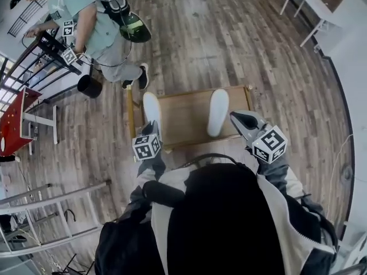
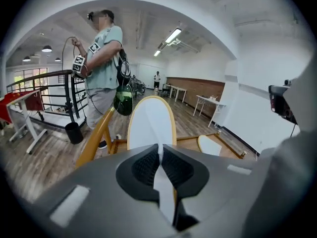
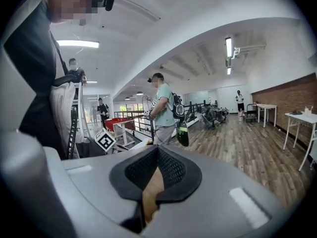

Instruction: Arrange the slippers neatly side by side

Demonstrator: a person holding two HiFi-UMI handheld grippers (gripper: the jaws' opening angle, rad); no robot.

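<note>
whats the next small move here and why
Probably move the left slipper rightward toward the other slipper. The left gripper is shut on its near end, and a wide strip of bare wooden platform separates the pair. The right gripper is shut on nothing.

I see my right gripper (image 3: 157,151) with its jaws pressed together. Beyond it a person in a green shirt (image 3: 162,108) stands on the wooden floor (image 3: 237,148).
</note>
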